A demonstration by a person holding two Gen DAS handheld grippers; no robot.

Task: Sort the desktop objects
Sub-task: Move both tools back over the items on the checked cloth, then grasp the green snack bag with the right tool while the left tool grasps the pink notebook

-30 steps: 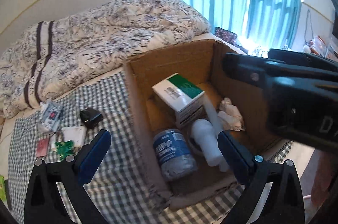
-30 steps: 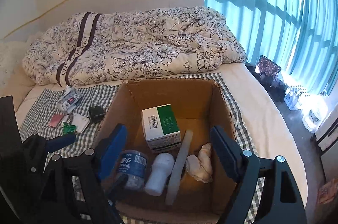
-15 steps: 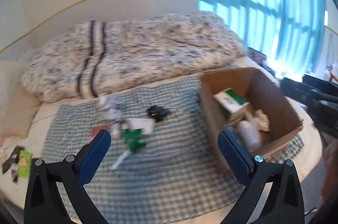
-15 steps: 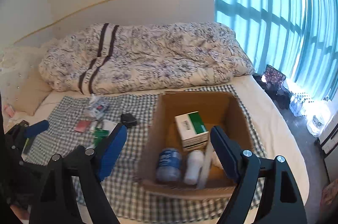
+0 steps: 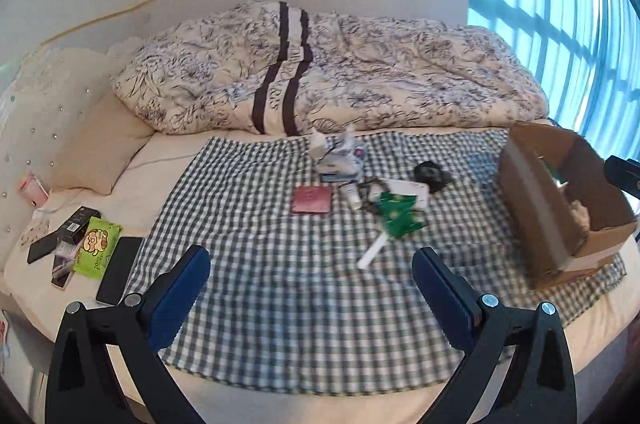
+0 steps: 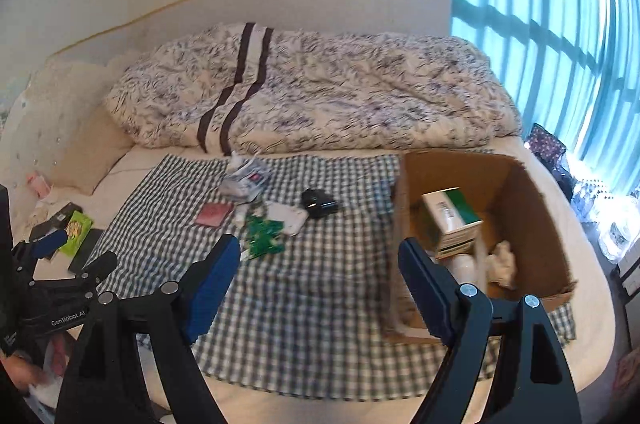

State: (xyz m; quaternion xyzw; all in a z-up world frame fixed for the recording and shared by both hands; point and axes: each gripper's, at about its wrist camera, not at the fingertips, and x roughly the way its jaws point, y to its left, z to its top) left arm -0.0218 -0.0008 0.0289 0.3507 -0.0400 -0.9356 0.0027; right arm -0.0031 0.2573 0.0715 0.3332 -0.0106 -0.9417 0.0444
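While both grippers hang over the bed, this is how things lie:

Left gripper (image 5: 311, 280): jaws wide apart, nothing between the blue pads, above bare checked cloth (image 5: 280, 264).
Right gripper (image 6: 319, 272): jaws wide apart too, holding nothing; its right finger sits in front of the box (image 6: 516, 184).
Writing on the grippers: "GenRobot.AI" in white on the left gripper's body, seen at the right camera's left edge.
Box: open cardboard, on the cloth's right end, near the window.
In the box: a white-and-green carton (image 6: 450, 220) with a barcode label, its print too small to read; a white bottle and a crumpled tissue (image 6: 502, 262) beside it.
Loose pile: mid-cloth, well apart from the box — a pink card (image 5: 312, 199), a green packet (image 5: 398, 216), a small white tube (image 5: 352, 193), a white stick (image 5: 374, 251), a black lump (image 5: 431, 174), a crinkled wrapper (image 5: 340, 156).
Quilt (image 5: 340, 64): floral, bunched behind the cloth; lettering runs along its dark stripe, but I cannot make it out.
Left of the cloth: a green wipes pack (image 5: 98, 242) with a cartoon face, figures "20" legible, and a dark phone (image 5: 120, 270) just beside it.
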